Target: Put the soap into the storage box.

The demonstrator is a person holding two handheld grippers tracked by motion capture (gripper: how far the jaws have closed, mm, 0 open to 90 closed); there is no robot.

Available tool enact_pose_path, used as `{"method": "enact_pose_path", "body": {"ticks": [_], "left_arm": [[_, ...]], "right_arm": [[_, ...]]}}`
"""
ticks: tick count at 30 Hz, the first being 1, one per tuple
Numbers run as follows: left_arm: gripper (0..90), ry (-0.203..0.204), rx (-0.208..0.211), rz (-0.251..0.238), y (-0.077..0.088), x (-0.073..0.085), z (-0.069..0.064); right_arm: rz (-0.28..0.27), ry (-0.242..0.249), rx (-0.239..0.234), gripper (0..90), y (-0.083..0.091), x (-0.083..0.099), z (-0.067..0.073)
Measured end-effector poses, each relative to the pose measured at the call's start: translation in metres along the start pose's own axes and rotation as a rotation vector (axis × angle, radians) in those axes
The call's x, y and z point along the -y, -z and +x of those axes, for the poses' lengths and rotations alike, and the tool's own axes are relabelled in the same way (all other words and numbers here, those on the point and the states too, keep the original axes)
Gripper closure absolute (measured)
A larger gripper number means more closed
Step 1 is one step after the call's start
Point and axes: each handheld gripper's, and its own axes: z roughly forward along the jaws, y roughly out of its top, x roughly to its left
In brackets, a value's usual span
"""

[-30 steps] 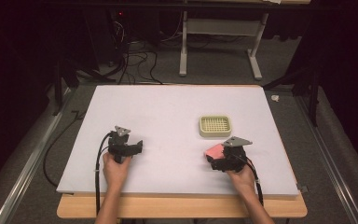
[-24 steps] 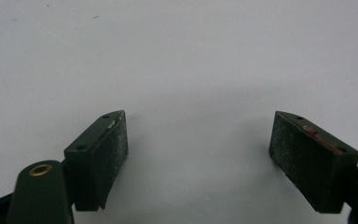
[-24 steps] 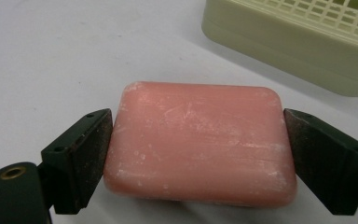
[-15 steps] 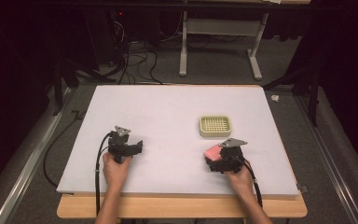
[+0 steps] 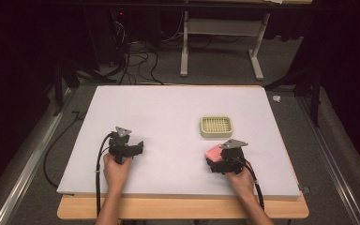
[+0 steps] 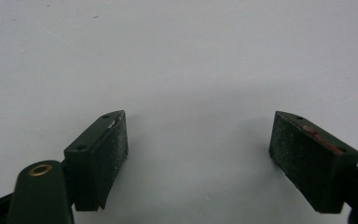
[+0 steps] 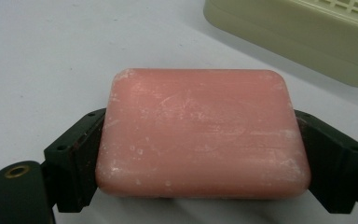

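**Operator:** While I look along my right gripper (image 7: 200, 154), I see its two black jaws pressed on the short sides of a pink soap bar (image 7: 200, 133), one jaw at each end. So this gripper is closed on the soap. The bar has rounded corners and pale scuff marks on its top face.

**Colleague:** Does the soap lie on the table or hang above it?

**Operator:** I cannot tell; the bar hides its own underside. Just beyond it, at the top right of the right gripper view, stands a cream soap dish (image 7: 303, 32) with a grid top. The soap and the dish are apart, with a strip of white surface between them.

**Colleague:** And from above?

**Operator:** From the high view, the right gripper (image 5: 218, 158) is near the front right of the white table (image 5: 168, 108), in my right hand (image 5: 241, 180). The soap bar (image 5: 213, 153) shows pink at its front, and the dish (image 5: 216, 126) is a little farther from me.

**Colleague:** The other side?

**Operator:** My left gripper (image 6: 198, 154) has its jaws spread wide with nothing between them, over the bare white surface. In the high view this left gripper (image 5: 138, 148) sits at the front left, in my left hand (image 5: 116, 171), well apart from the soap.
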Motion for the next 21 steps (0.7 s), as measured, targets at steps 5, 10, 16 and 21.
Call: {"method": "enact_pose_path", "body": {"ticks": [5, 10, 16, 21], "left_arm": [[20.1, 0.000, -0.001, 0.000, 0.0000, 0.0000, 0.0000], [20.1, 0.000, -0.001, 0.000, 0.0000, 0.0000, 0.0000], [20.0, 0.001, 0.000, 0.000, 0.0000, -0.0001, 0.0001], [20.0, 0.003, 0.000, 0.000, -0.0001, -0.0001, 0.0001]], "right_arm": [[-0.001, 0.000, 0.003, 13.5, 0.0002, 0.0003, 0.0002], [-0.003, -0.006, 0.006, 13.6, 0.0003, 0.0002, -0.0003], [-0.002, -0.021, -0.001, 13.7, 0.0008, -0.0004, -0.0013], [-0.021, -0.041, -0.015, 13.7, 0.0049, -0.0006, -0.0046]]}}
